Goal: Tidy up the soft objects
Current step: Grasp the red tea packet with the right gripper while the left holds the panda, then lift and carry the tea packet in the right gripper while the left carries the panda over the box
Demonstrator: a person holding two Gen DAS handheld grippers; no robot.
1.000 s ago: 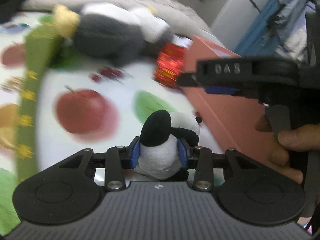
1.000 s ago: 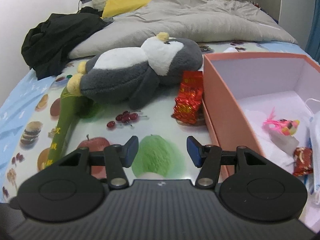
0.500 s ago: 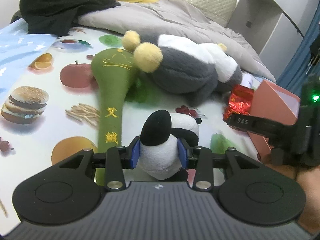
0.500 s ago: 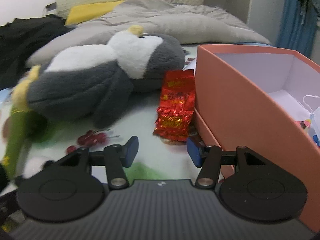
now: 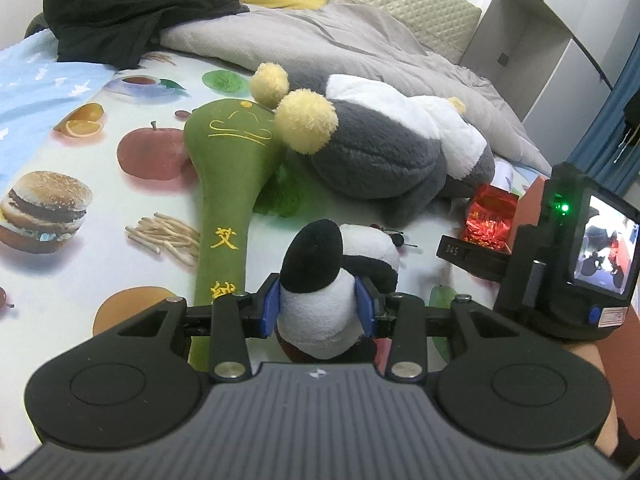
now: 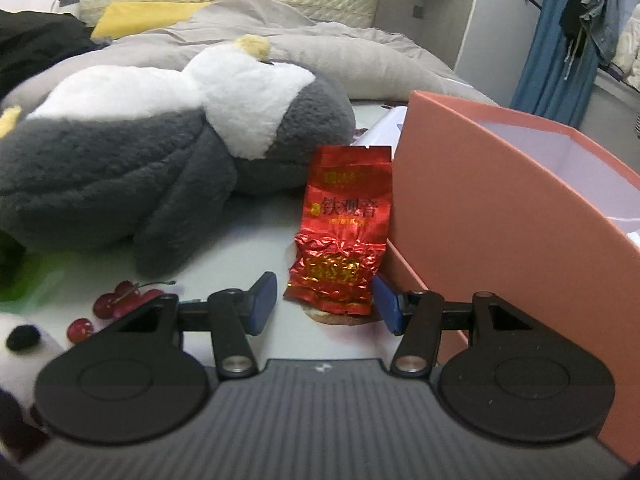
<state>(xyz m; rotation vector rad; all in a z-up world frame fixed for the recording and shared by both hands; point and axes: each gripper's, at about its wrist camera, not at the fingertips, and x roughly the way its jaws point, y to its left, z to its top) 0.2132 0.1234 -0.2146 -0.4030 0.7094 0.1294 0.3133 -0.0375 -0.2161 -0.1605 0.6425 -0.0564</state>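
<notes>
- Left wrist cam: my left gripper had the small black-and-white plush panda squeezed tight, above the fruit-print bedsheet.
- My right gripper sat spread wide around a crinkly red foil tea packet touching the pink cardboard box.

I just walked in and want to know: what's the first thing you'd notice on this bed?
The big grey-and-white plush penguin sprawled on the fruit-print sheet. A small panda plush sits squeezed in the left gripper, and a shiny red tea packet lies against the pink box, before the open right gripper.
</notes>
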